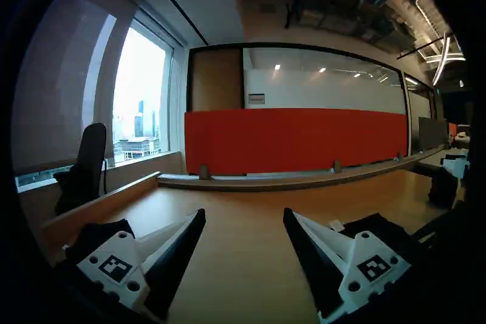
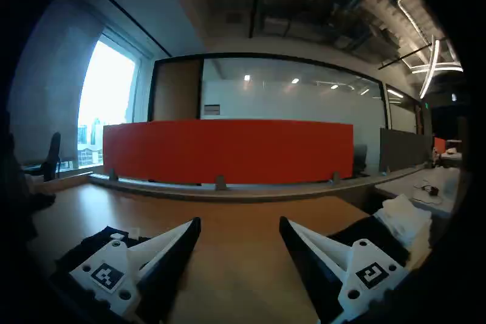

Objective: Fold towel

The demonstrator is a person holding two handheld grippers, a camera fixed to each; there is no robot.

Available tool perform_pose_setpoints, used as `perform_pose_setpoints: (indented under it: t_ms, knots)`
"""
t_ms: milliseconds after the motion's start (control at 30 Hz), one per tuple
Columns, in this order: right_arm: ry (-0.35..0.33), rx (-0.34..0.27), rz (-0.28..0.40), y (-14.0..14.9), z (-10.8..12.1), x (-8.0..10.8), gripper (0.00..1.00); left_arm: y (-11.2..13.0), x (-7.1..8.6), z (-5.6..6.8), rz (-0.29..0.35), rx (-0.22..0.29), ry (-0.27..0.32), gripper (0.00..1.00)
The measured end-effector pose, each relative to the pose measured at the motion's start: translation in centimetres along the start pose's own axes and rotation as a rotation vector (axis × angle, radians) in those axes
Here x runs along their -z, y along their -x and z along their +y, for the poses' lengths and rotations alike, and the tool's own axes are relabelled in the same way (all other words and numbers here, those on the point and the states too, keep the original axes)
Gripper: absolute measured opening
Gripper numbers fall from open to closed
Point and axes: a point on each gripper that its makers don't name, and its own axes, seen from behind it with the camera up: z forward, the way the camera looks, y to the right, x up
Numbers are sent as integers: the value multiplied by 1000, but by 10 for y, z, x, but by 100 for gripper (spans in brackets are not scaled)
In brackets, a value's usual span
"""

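Left gripper (image 1: 243, 211) is hovering low over the wooden table (image 1: 243, 275), jaws standing wide apart with bare wood showing between them. Right gripper (image 2: 239, 219) is sitting in the same attitude: jaws spread wide, gripping nothing. Dark towel (image 1: 379, 227) is lying on the table beside the right-hand finger in the left gripper view, with a small white tag (image 1: 336, 225) showing at its edge. In the right gripper view a dark cloth with a like tag is lying beside the left-hand finger; it is probably the same towel, lying between the two grippers and touching neither fingertip. More dark cloth (image 1: 97, 236) is showing behind the left-hand finger in the left gripper view; I cannot tell whether it is one piece with the towel. White folded cloths (image 2: 406, 217) are resting at the right of the right gripper view, against another dark fold. Red partition (image 1: 291, 140) is running along the table's far edge. Window (image 1: 140, 111) is glowing at left, with an office chair (image 1: 85, 166) standing before it.
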Motion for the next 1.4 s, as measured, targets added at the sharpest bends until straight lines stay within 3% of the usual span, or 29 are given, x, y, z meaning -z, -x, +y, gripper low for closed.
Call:
perform_pose_setpoints:
  t_ms: [400, 800, 1000, 1200, 1400]
  knots:
    - [-7, 19, -6, -92, -9, 6, 100, -100, 7, -2, 12, -28, 0, 95]
    - [-32, 26, -8, -158, -30, 15, 100, -161, 17, -13, -8, -38, 14, 95]
    - [-34, 35, 2, -175, -34, 23, 100, -170, 20, -18, -27, -22, 24, 95]
    - [-63, 62, -11, -177, -40, 29, 100, -163, 23, -8, -67, -11, 74, 95]
    - [-134, 75, -95, -159, -52, 33, 100, -149, 28, 6, -119, -47, 146, 95]
